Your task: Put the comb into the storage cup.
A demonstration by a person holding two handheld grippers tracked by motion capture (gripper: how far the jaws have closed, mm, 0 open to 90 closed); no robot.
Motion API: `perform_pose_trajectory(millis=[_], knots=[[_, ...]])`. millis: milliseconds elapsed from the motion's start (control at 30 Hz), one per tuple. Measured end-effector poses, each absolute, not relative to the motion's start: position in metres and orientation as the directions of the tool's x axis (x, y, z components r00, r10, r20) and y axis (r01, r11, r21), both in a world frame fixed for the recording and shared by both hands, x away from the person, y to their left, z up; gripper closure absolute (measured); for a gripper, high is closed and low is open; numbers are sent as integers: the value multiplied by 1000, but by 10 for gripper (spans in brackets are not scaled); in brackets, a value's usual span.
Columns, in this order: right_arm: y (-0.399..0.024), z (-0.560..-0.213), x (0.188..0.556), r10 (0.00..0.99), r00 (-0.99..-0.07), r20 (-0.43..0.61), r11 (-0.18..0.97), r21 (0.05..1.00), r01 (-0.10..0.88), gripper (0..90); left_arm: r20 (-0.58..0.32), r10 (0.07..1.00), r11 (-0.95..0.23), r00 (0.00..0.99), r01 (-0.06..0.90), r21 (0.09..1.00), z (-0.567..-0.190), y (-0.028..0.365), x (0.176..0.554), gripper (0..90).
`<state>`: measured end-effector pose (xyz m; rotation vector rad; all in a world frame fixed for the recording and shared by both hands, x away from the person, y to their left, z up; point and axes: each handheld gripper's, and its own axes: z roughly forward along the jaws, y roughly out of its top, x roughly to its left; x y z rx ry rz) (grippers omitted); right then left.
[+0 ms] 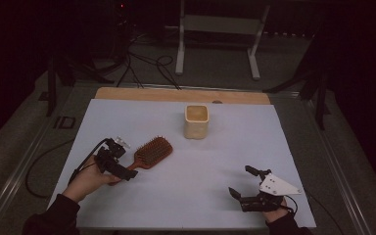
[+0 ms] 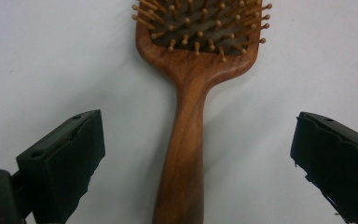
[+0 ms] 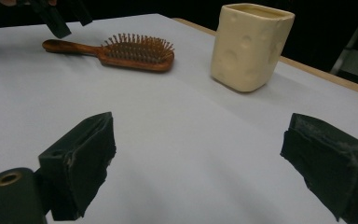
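- We take the wooden paddle hairbrush [image 1: 149, 152] as the thing in hand: it lies bristles up on the white table cover [image 1: 215, 186], left of centre, handle pointing toward the person's left side.
- We judge it stiff and fairly light; the polished wood may be a little slippery, and the pins would give a poor seat. The handle, narrow and straight, looks like the best place to grip, near its middle.
- Our left gripper [image 2: 193, 154] hangs right over that handle with its jaws spread wide, one on each side, neither touching the wood; nothing is held.
- The left hand [image 1: 89, 177] comes in from the lower left edge, its forearm in a dark sleeve, the tool angled toward the brush.
- Beyond the brush head, well apart, stands a cream square cup [image 1: 196, 121], upright and open on top.
- Our right gripper [image 1: 247, 186] rests low near the front right of the table, jaws wide and empty, aimed toward cup and brush.
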<state>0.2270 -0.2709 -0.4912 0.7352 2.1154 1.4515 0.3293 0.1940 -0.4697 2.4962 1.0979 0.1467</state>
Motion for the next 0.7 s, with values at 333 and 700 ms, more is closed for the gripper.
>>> perform_pose_trajectory(millis=[333, 700], knots=[[-271, -491, 227, 659, -748, -78, 298, 940, 165, 86, -64, 720, -630, 691, 689, 358, -480, 190, 341, 86], [-271, -491, 227, 659, -748, -77, 297, 941, 165, 86, -35, 676, -691, 736, 650, 317, -485, 182, 346, 288]])
